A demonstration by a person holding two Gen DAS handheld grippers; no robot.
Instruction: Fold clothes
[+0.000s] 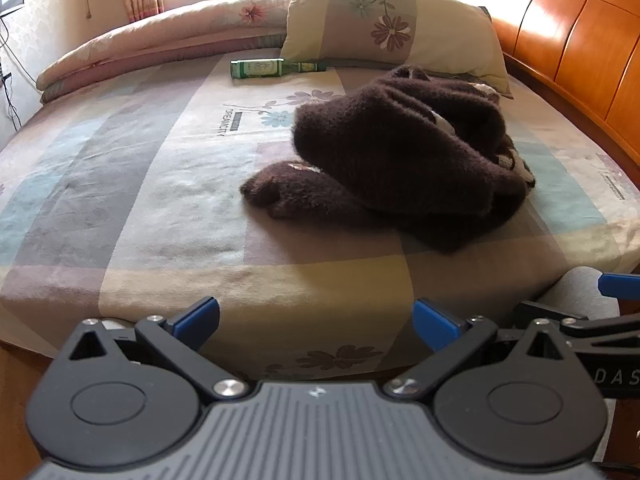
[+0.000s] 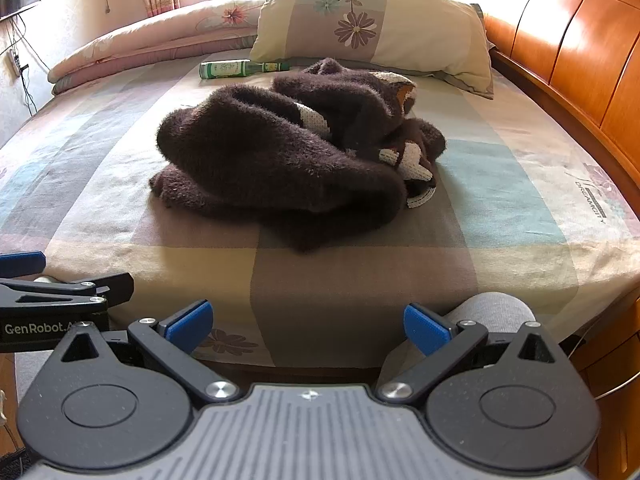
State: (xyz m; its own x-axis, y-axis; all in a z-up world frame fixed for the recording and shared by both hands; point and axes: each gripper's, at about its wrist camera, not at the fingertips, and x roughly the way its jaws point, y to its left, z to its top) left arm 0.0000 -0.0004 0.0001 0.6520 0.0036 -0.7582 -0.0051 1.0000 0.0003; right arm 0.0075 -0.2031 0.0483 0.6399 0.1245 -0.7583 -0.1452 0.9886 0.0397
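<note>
Both hand-held grippers, left [image 1: 316, 322] and right [image 2: 307, 323], gape wide and empty; ahead, a soft, floppy brown sweater [image 2: 288, 152] lies crumpled, probably best pinched at an edge.

Brown fuzzy sweater [image 2: 276, 160] sits crumpled mid-bed [image 2: 500, 184], green bottle [image 2: 240, 69] lying behind it by the pillow [image 2: 420, 36]. Right claw [image 2: 306, 326] gaping wide, nothing in it.
</note>
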